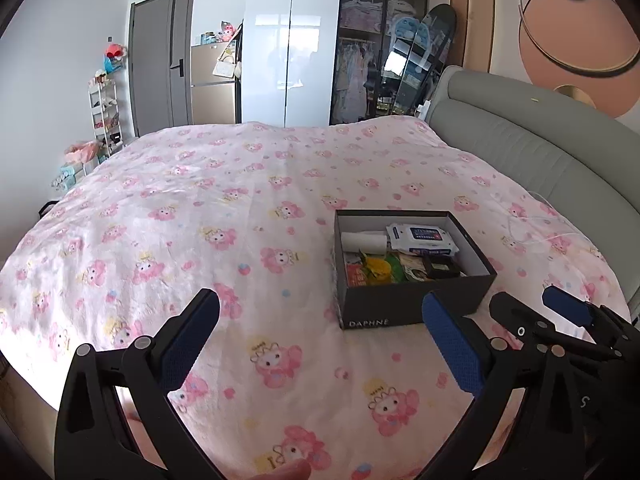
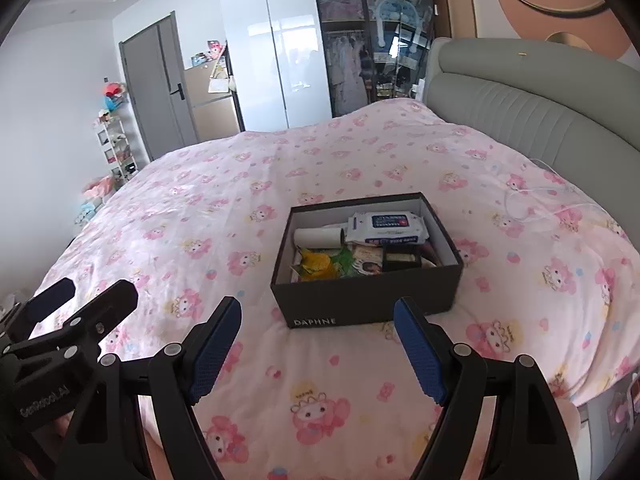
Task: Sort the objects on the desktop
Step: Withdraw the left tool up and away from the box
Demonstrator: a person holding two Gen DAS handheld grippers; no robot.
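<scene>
**Shoebox of sorted odds and ends sits on the pink bed, both tongs spread wide and empty**

Shoebox (image 2: 366,300), dark grey with a pale lining and "DAPHNE" printed on its near side, rests on the pink cartoon-print bedspread (image 2: 248,184). In the right wrist view it lies at the middle of the frame, just beyond the fingertips; in the left wrist view it lies right of centre, its near right corner partly behind the right-hand blue pad.

Inside the box, a white pack of wet wipes (image 2: 386,228) with a blue label lies at the far right. A white roll (image 2: 320,237) lies on its side along the far left wall. Nearer the front are yellow and green wrappers (image 2: 320,266) and a small dark box (image 2: 402,261) toward the right. Further flat packets lie under these; their kind cannot be told.

The right gripper (image 2: 318,350) fills the lower part of its own view, its two blue-padded fingers standing far apart over bare bedspread with nothing between them. The left gripper (image 1: 318,342) looks the same in its own view: fingers spread wide, only patterned cloth in the gap. Each gripper also shows at the edge of the other's frame, the left one at the lower left of the right wrist view, the right one at the lower right of the left wrist view.

A grey padded headboard (image 2: 540,112) curves along the right of both frames. A thin white cable (image 2: 532,196) lies on the bedspread near it. A white wardrobe (image 2: 276,48) and a grey door (image 2: 154,84) stand at the top.
</scene>
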